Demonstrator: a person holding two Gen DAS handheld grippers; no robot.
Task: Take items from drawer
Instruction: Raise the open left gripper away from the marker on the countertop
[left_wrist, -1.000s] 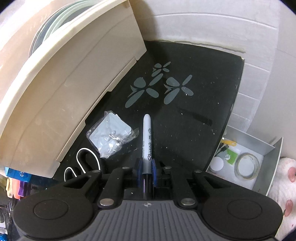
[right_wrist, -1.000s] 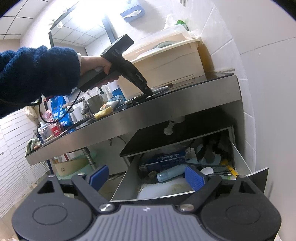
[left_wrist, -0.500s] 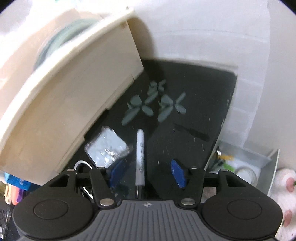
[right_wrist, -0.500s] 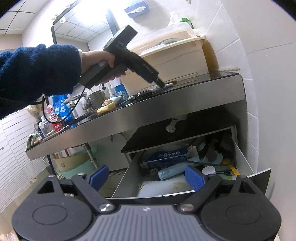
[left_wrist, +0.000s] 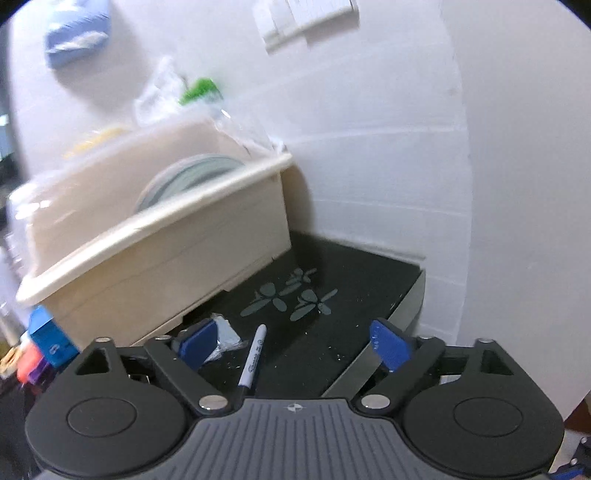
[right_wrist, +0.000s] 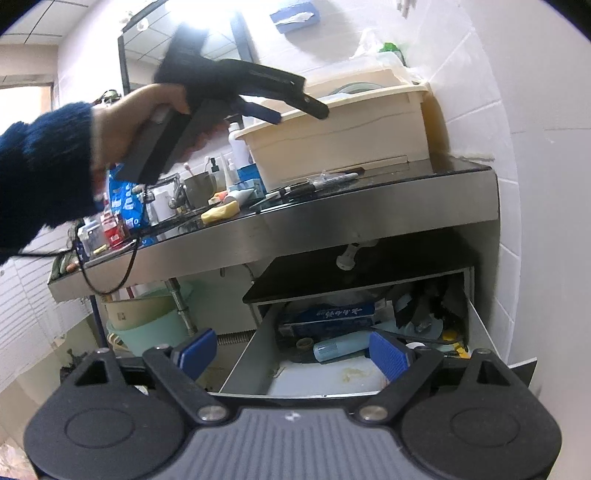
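Note:
A black-and-white Sharpie marker (left_wrist: 253, 360) lies on the black countertop (left_wrist: 354, 295), beside a small clear plastic bag (left_wrist: 225, 338). My left gripper (left_wrist: 293, 345) is open and empty, raised above and behind the marker; it also shows in the right wrist view (right_wrist: 295, 110), held high over the counter. My right gripper (right_wrist: 291, 356) is open and empty in front of the open drawer (right_wrist: 255, 354). The drawer holds a light blue tube (right_wrist: 340, 349), a blue box (right_wrist: 325, 315) and other clutter.
A cream plastic bin (left_wrist: 159, 258) with plates stands on the counter's left against the tiled wall (left_wrist: 388, 166). Bottles, a metal cup and a yellow sponge (right_wrist: 219, 213) crowd the counter further left. Green basins (right_wrist: 147, 321) sit under the counter.
My left gripper opened, let go of the marker on the counter, then lifted up and back. The right gripper stayed open and moved slightly closer to the drawer.

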